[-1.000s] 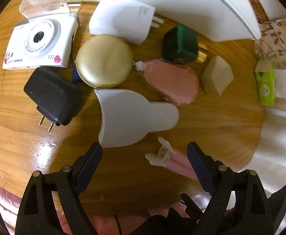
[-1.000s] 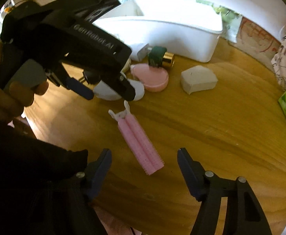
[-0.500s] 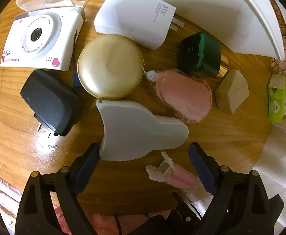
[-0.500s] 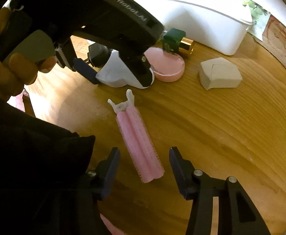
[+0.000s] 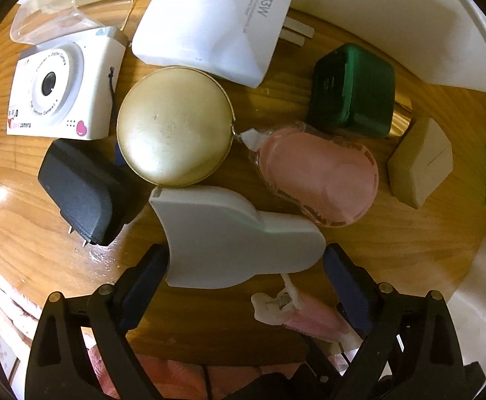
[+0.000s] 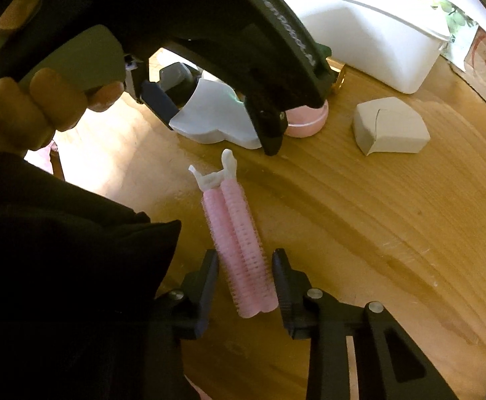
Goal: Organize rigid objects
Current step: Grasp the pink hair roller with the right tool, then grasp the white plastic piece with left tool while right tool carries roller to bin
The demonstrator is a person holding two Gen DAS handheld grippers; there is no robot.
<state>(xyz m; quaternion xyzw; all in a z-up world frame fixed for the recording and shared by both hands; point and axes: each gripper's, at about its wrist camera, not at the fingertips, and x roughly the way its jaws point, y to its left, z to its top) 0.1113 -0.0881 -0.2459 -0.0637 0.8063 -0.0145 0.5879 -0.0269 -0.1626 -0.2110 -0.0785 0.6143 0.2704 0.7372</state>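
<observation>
A: Where does the pink hair-roller clip (image 6: 239, 250) lie against the right gripper (image 6: 244, 283)?

B: It lies flat on the wooden table (image 6: 359, 233), its long axis running straight out from the fingers, white clip end farthest away. The jaws have just been closing and now stand narrow, one on each side of its near end, at or almost at its bristles; whether they press yet cannot be told.

A: And the left gripper (image 5: 243, 260)?

B: Its jaws have just been opening and stand wide astride the narrow end of the white fan-shaped device (image 5: 229, 230), left pad at its edge, right pad just clear. That device's long axis runs across the gap, so the jaws span its length.

A: What differs from a second ago?

B: The right jaws were wide then with the roller ahead of them; the left gripper has moved forward over the white device.
</observation>
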